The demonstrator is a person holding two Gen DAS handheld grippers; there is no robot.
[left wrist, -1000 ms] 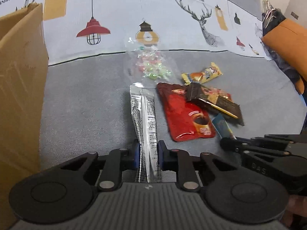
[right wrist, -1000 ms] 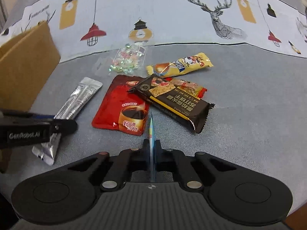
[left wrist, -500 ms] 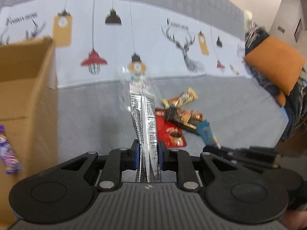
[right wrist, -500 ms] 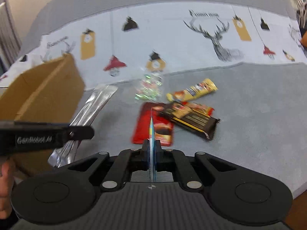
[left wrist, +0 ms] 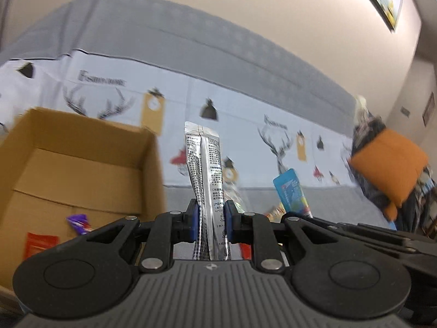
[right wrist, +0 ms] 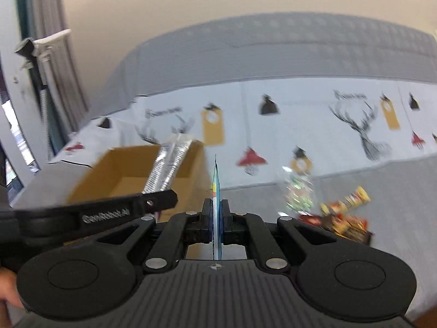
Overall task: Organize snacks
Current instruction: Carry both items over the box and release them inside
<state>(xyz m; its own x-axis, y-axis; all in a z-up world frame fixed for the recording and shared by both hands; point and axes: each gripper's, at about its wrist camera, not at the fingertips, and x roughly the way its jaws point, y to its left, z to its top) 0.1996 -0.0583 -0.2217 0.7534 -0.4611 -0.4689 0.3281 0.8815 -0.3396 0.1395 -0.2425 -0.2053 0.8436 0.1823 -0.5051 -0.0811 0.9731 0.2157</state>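
My left gripper (left wrist: 209, 218) is shut on a silver stick packet (left wrist: 203, 169) and holds it upright in the air, just right of an open cardboard box (left wrist: 79, 164). The box holds a purple wrapper (left wrist: 78, 222) and a red packet (left wrist: 40, 247). My right gripper (right wrist: 217, 216) is shut on a thin blue packet (right wrist: 216, 188), seen edge-on; it also shows in the left wrist view (left wrist: 292, 192). In the right wrist view the left gripper (right wrist: 161, 203) holds the silver packet (right wrist: 170, 168) in front of the box (right wrist: 114, 175).
Several snacks lie on the grey sofa seat: a clear candy bag (right wrist: 297, 194), a yellow bar (right wrist: 352, 199) and red and dark packets (right wrist: 336, 222). A printed cloth (right wrist: 300, 120) covers the backrest. An orange cushion (left wrist: 390, 166) sits at the right.
Both grippers have risen well above the seat and swung left toward the box, each keeping its packet. The views now tilt up to the backrest and wall.
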